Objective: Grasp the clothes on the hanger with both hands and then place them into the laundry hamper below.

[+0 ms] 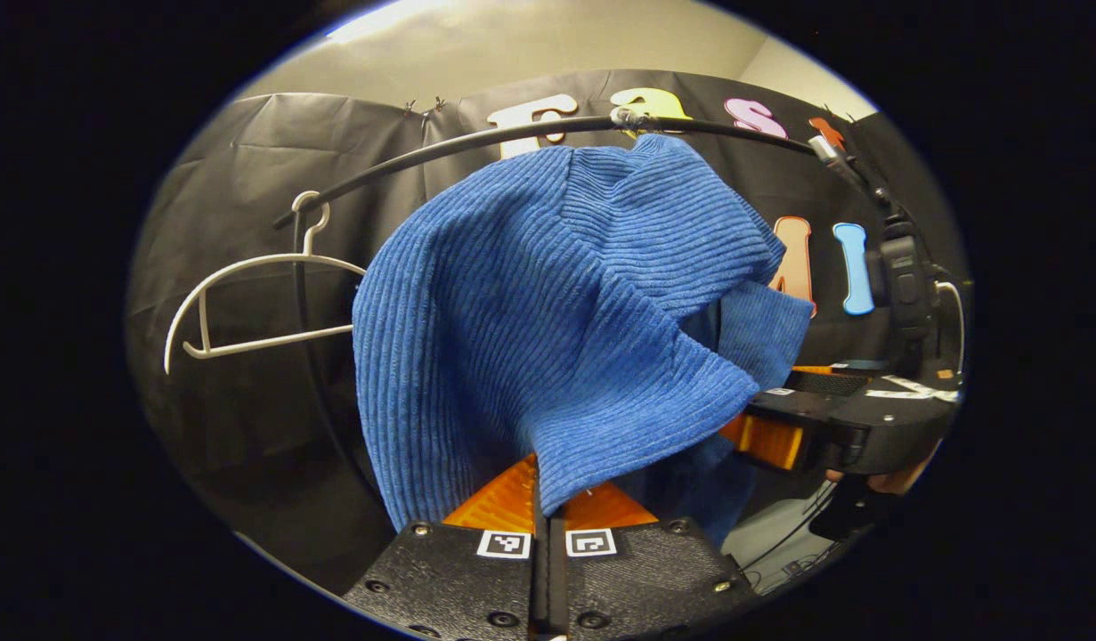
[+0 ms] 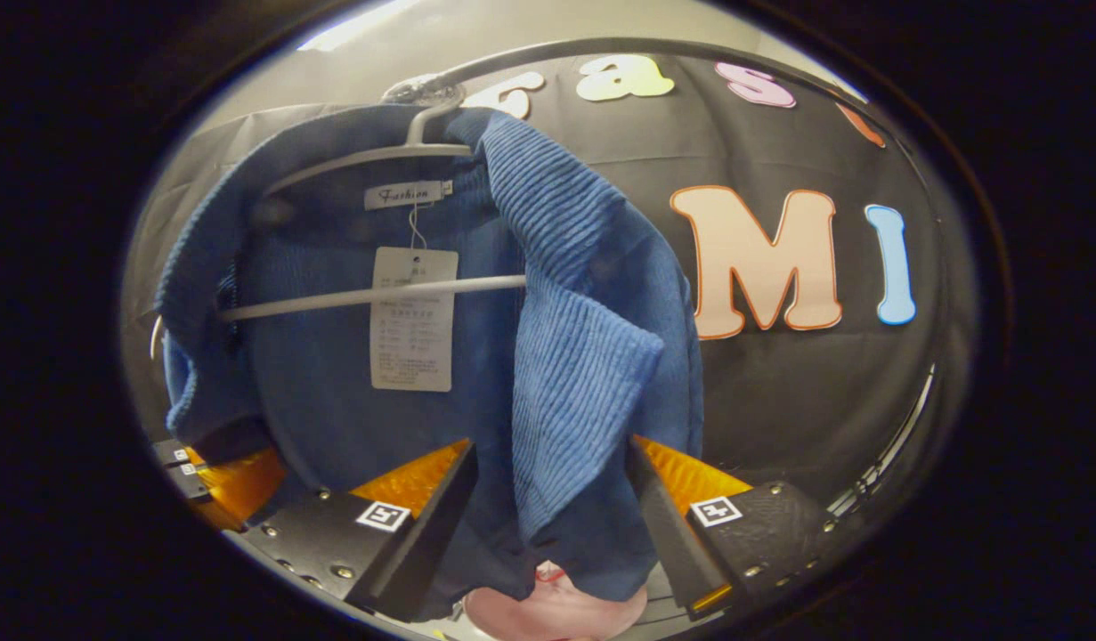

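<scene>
Blue ribbed knit garment (image 1: 548,312) hangs on a pale plastic hanger (image 2: 369,294) from the black curved rail (image 1: 476,138), in front of the black cloth wall. A spare white plastic hanger (image 1: 245,303) hangs bare on the same rail, further left in the left gripper view.

Left gripper (image 1: 548,512): jaws closed down to a sliver, a fold of the garment's lower hem pinched between them. Looks like a real hold on the fabric.

Right gripper (image 2: 548,485): jaws wide open, straddling a hanging front flap of the garment without squeezing it. Cloth sits in the gap, no contact on both sides that I can see. Its body also shows at the right of the left gripper view (image 1: 779,436), just beside the hem.

A paper swing tag (image 2: 412,320) dangles inside the collar; avoid clamping that.

Handling, my read: soft, light, floppy, good friction from the ribbing, not fragile. It will sag and stretch, so a hem-only grip may drag the hanger along. Better for the right side to close on a thick fold of the flap, then lift the shoulders clear of the hanger.

Hamper location: cannot tell; something pink (image 2: 556,610) sits low in the right gripper view, unidentified.
</scene>
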### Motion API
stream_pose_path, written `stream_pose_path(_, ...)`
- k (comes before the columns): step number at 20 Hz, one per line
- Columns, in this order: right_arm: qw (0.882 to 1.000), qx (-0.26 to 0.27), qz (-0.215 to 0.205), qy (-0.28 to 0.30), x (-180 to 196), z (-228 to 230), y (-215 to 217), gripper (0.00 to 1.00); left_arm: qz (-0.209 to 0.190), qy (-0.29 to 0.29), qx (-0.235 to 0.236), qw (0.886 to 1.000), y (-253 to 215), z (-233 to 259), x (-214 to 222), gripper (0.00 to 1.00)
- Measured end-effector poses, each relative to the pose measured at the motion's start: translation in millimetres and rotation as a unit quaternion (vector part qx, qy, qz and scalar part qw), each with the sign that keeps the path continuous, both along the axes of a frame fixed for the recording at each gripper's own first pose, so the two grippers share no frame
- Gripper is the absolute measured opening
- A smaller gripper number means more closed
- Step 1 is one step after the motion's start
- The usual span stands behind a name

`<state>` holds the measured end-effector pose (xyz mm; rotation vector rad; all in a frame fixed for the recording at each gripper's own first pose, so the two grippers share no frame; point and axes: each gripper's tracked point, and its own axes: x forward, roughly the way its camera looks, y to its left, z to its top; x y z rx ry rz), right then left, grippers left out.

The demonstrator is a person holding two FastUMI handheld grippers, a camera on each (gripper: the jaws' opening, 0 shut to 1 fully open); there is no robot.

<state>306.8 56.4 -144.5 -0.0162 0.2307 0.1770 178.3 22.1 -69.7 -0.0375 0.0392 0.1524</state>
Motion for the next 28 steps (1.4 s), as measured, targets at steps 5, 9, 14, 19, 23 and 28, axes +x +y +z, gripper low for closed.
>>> stream_pose_path(5,1.000,0.001,-0.023,-0.006,15.9,-0.8,-2.9,0.67,-0.027,0.023,-0.031,0.999,2.4,-2.6,-21.5,0.00)
stream_pose_path(9,1.000,-0.005,-0.024,-0.012,15.4,4.0,-4.4,0.00,-0.058,0.020,-0.052,0.997,-2.0,17.4,-38.6,0.01)
stream_pose_path(14,0.997,-0.065,-0.008,-0.050,2.2,30.9,-7.1,0.00,-0.073,-0.009,-0.053,0.996,8.5,54.0,-70.5,0.00)
stream_pose_path(19,0.993,-0.082,-0.009,-0.078,5.1,63.4,-25.1,0.00,-0.067,-0.018,-0.051,0.996,25.3,72.8,-88.0,0.00)
stream_pose_path(23,0.991,-0.094,-0.035,-0.090,17.7,81.1,-54.4,0.00,-0.046,-0.034,-0.056,0.997,44.4,91.3,-90.5,0.00)
stream_pose_path(28,0.985,-0.120,-0.049,-0.111,41.8,94.9,-80.1,0.00,-0.003,-0.051,-0.035,0.998,68.8,117.2,-93.8,0.00)
